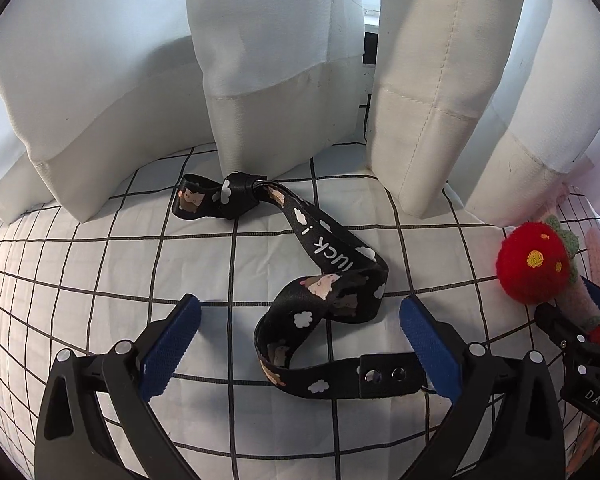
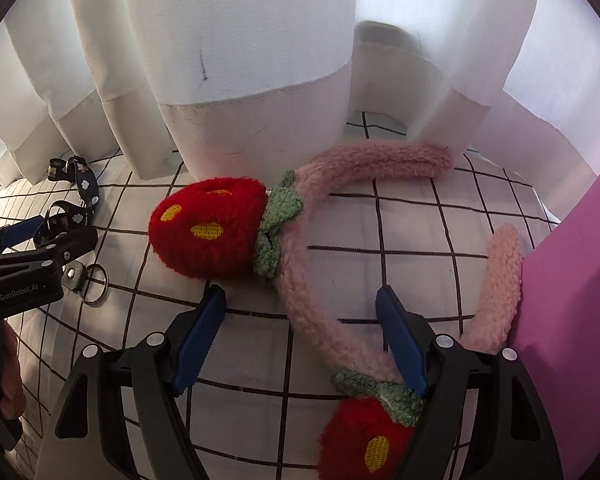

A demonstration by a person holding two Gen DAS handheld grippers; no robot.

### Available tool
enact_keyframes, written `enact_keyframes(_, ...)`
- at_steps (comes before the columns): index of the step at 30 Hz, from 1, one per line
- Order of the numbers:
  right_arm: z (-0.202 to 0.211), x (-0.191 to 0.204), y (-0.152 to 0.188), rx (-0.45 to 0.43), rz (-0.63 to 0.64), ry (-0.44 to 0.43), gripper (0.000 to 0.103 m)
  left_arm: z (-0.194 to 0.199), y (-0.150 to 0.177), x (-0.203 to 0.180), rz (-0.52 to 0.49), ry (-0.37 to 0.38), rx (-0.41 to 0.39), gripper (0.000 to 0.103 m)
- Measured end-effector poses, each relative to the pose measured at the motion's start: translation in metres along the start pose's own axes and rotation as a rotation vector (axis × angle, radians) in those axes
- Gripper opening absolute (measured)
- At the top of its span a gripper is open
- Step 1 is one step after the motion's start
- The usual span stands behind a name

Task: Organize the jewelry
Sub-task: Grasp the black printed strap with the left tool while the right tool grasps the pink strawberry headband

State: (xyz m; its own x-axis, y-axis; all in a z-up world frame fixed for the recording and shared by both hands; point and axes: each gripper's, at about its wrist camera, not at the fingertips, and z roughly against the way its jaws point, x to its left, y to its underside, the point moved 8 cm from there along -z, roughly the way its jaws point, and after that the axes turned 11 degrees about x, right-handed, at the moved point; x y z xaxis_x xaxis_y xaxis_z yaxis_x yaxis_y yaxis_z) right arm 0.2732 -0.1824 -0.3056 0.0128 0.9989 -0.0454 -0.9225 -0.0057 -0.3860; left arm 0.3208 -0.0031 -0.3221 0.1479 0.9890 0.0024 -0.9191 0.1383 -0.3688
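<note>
- Left wrist view: the left hand-held gripper (image 1: 300, 340) hangs released, blue pads spread wide over a black printed strap (image 1: 320, 280) lying loosely looped on the grid-patterned tabletop (image 1: 100, 280). The strap's snap end sits just beside the right pad. White curtains (image 1: 260, 60) hang behind.
- Right wrist view: the right hand-held gripper (image 2: 300, 336) is also released, its fingers straddling a pink fuzzy headband (image 2: 312, 320) with two red strawberries (image 2: 208, 228). A pink box (image 2: 572, 280) stands at the right, touching the headband's end. A metal key ring (image 2: 96, 284) lies at the left.
</note>
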Motion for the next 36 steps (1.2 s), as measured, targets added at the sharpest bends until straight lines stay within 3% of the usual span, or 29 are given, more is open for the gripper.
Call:
enact_keyframes(5,-0.002,-0.001,-0.005,-0.038,0.007,-0.003,0.077,-0.003,-0.011,-0.003,-0.008,-0.004,-0.034,0.097)
enact_keyframes(7,-0.002,0.001,-0.005,-0.043,0.010,-0.007,0.075,-0.001,-0.011,-0.009,-0.016,0.000,-0.045,0.091)
enact_keyframes(8,-0.001,0.003,-0.005,-0.048,0.015,-0.011,0.069,0.000,-0.011,-0.011,-0.025,0.007,-0.051,0.088)
enact_keyframes(9,0.000,0.005,-0.003,-0.053,0.023,-0.011,0.065,0.003,-0.006,-0.015,-0.037,0.013,-0.057,0.079)
enact_keyframes(11,0.002,0.012,-0.003,-0.058,0.043,-0.007,0.043,0.009,-0.001,-0.019,-0.060,0.028,-0.065,0.066)
enact_keyframes(12,0.002,0.015,-0.003,-0.059,0.052,-0.006,0.037,0.011,0.001,-0.020,-0.067,0.036,-0.067,0.058)
enact_keyframes(13,0.002,0.019,-0.003,-0.058,0.064,0.000,0.023,0.012,0.002,-0.021,-0.070,0.045,-0.068,0.048)
enact_keyframes(14,0.001,0.023,-0.003,-0.055,0.077,0.007,0.017,0.014,0.003,-0.023,-0.075,0.059,-0.070,0.043)
enact_keyframes(16,0.002,0.030,-0.002,-0.051,0.097,0.008,0.012,0.017,0.006,-0.030,-0.092,0.092,-0.066,0.018)
enact_keyframes(18,0.001,0.035,0.000,-0.052,0.091,-0.008,0.011,0.019,0.011,-0.035,-0.110,0.066,-0.065,0.007)
enact_keyframes(25,0.015,0.034,0.012,-0.065,-0.002,-0.114,0.011,0.033,0.034,-0.013,-0.110,0.077,-0.075,0.006)
enact_keyframes(36,0.067,0.064,0.032,-0.104,-0.048,-0.265,0.011,0.093,0.046,0.015,-0.070,0.154,-0.119,0.005)
